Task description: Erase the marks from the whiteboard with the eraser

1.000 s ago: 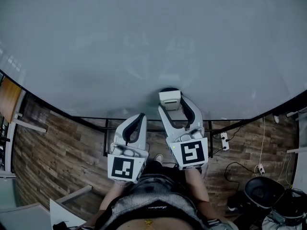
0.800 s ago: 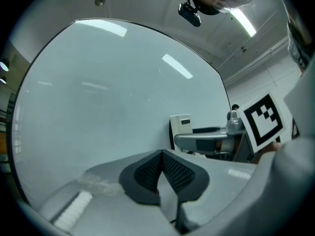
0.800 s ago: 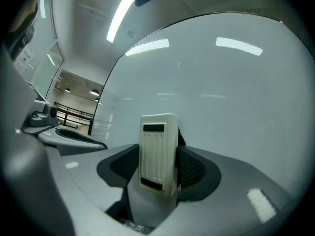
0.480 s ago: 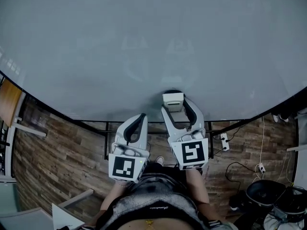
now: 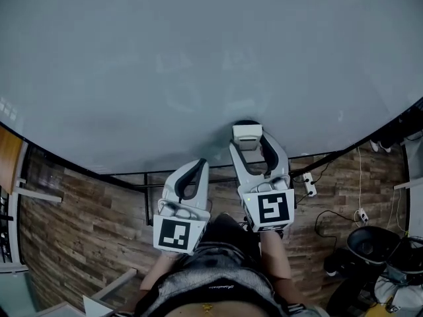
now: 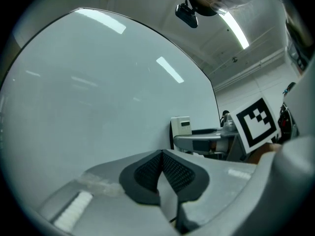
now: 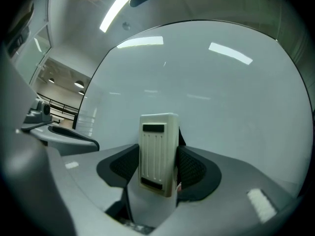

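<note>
Head view first, closest stuff: my forearms run up into the two marker cubes (image 5: 178,234), and those cover my hands completely. My left gripper (image 5: 199,164) hangs low and off to the side with its jaws pressed together on nothing; the left gripper view shows the pads meeting. It sits over the black rail (image 5: 132,176) under the board, not touching the surface as far as I can tell.

My right gripper (image 5: 248,135) is a bit higher and clamped on the eraser (image 5: 248,132), white plastic back facing me, upright between the pads. The eraser sits on the whiteboard (image 5: 198,51) just above its bottom edge, so there's almost no room downward, but loads of bare board above and out to both sides. From the left gripper view it looks flat against the board. The wiping face is hidden though, so I can't swear to full contact.

Marks are hard to make out: a couple of faint smudges (image 5: 178,65) above the eraser, could be glare. The board's top edge is out of the head view and both ends get cut off at the frame. Past the bottom edge is wood floor (image 5: 79,230), with a power strip (image 5: 308,185) and cables on the right.
</note>
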`<action>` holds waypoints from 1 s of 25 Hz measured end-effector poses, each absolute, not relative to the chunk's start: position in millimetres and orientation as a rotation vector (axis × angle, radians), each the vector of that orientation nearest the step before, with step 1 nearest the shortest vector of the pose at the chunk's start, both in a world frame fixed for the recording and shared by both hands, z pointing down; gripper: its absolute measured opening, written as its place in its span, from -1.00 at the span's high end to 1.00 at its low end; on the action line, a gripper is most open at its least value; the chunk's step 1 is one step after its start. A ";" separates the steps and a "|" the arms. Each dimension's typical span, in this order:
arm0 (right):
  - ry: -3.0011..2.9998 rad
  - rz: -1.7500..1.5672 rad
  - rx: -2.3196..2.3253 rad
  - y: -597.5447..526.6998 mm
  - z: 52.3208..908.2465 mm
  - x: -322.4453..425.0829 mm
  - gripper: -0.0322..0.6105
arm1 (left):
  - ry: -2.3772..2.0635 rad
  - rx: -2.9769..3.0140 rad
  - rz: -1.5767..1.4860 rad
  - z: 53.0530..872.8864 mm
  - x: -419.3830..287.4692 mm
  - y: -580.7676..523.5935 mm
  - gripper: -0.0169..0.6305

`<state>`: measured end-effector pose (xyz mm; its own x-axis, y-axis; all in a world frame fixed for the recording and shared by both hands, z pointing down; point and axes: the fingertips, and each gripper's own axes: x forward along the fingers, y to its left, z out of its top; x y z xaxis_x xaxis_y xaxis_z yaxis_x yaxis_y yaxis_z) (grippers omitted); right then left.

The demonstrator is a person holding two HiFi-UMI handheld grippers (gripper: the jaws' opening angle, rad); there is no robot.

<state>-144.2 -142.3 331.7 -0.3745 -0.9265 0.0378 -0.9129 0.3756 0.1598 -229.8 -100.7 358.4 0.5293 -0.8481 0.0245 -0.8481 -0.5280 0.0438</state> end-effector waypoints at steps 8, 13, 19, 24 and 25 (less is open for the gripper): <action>-2.515 -0.200 1.688 -146.1 334.4 -147.7 0.13 | -1.479 2.704 0.049 369.3 -229.2 -102.4 0.93; -2.582 -0.191 1.605 -153.1 334.9 -134.1 0.13 | -1.538 2.667 0.063 369.3 -204.1 -118.3 0.93; -2.679 -0.139 1.435 -165.2 337.9 -108.3 0.14 | -1.644 2.645 0.090 366.2 -158.3 -142.8 0.93; -2.699 -0.184 1.356 -162.4 338.2 -90.1 0.14 | -1.690 2.626 0.081 363.0 -130.1 -144.6 0.93; -2.705 -0.189 1.347 -161.6 337.5 -82.7 0.14 | -1.699 2.622 0.084 362.8 -123.1 -144.5 0.94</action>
<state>-82.7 -161.6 337.5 -0.5991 -0.7994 0.0458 -0.7852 0.5977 0.1617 -123.1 -144.5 362.8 0.4078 -0.9115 0.0538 -0.9123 -0.4091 -0.0160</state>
